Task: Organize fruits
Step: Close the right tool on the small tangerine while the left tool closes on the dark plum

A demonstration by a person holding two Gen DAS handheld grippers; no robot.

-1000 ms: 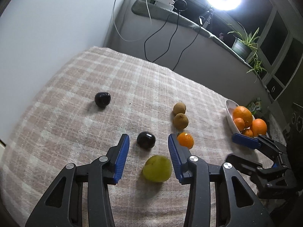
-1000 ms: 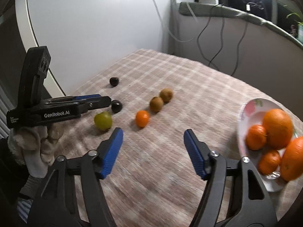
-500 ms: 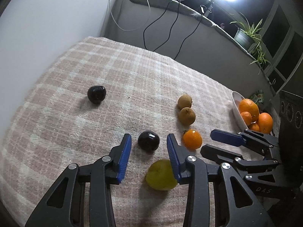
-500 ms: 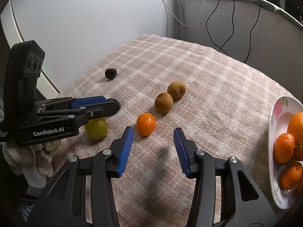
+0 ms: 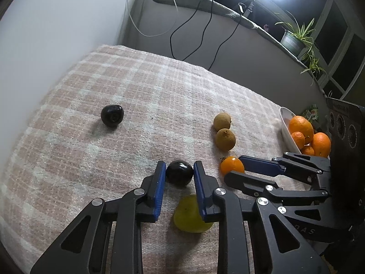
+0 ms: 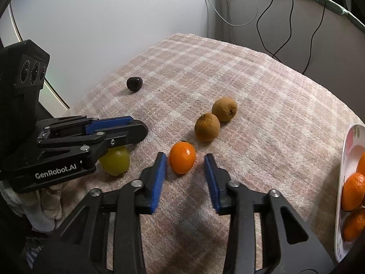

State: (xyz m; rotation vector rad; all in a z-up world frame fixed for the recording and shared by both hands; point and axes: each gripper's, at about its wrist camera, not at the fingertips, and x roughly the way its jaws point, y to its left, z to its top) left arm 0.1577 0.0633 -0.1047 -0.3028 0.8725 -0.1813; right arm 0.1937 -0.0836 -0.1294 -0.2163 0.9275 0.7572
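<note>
In the left wrist view my left gripper (image 5: 178, 171) has its jaws closing, and its blue pads touch both sides of a dark plum (image 5: 179, 175) on the checked cloth. A green fruit (image 5: 189, 214) lies just under the right finger. My right gripper (image 6: 185, 162) is also closing around a small mandarin (image 6: 182, 161); a gap still shows beside the right pad. The left gripper (image 6: 138, 126) hides its plum in the right wrist view. A second dark plum (image 5: 112, 115) lies far left, alone.
Two brown kiwis (image 6: 207, 126) (image 6: 224, 109) lie touching just beyond the mandarin. A white bowl (image 5: 286, 127) with several oranges stands at the cloth's right edge. Cables hang down the back wall, and a potted plant (image 5: 294, 41) sits on the ledge.
Both grippers have narrowed. The left one slid forward from the green fruit onto the dark plum. The right one moved left and down until the mandarin sat between its fingers.
</note>
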